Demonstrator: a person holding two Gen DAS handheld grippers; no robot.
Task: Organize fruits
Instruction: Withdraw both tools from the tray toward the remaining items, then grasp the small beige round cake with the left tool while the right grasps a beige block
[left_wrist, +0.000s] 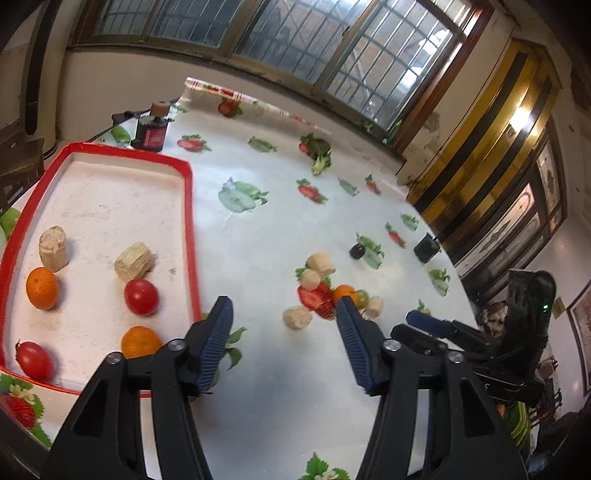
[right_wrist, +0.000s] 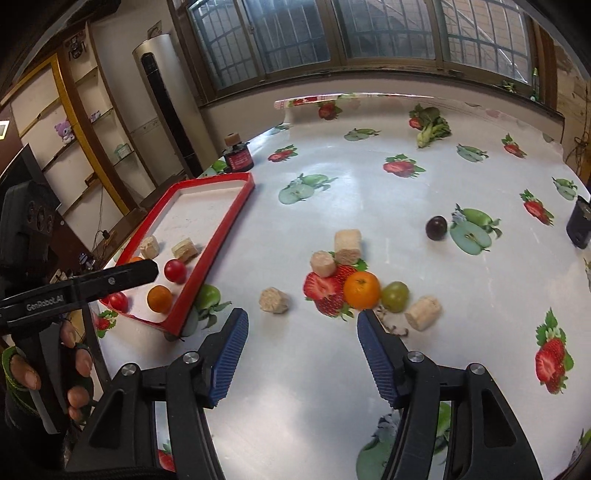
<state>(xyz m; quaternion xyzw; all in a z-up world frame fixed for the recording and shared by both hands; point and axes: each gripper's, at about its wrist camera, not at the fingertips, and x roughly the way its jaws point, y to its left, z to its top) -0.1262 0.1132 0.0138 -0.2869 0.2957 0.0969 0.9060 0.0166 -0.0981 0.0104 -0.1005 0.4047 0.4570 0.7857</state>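
Both my grippers, left (left_wrist: 282, 314) and right (right_wrist: 303, 326), hover with jaws spread, holding nothing. Red-rimmed rectangular tray (right_wrist: 216, 240) holds two oranges and two tomatoes. Round orange fruit (right_wrist: 361, 290) sits on the table, touching green grape (right_wrist: 395, 296).

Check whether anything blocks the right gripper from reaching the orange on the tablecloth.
Nothing visible does. The right gripper is open, with bare cloth between its fingertips and the orange. A green grape touches the orange's right side, and a beige chunk lies off to its left.
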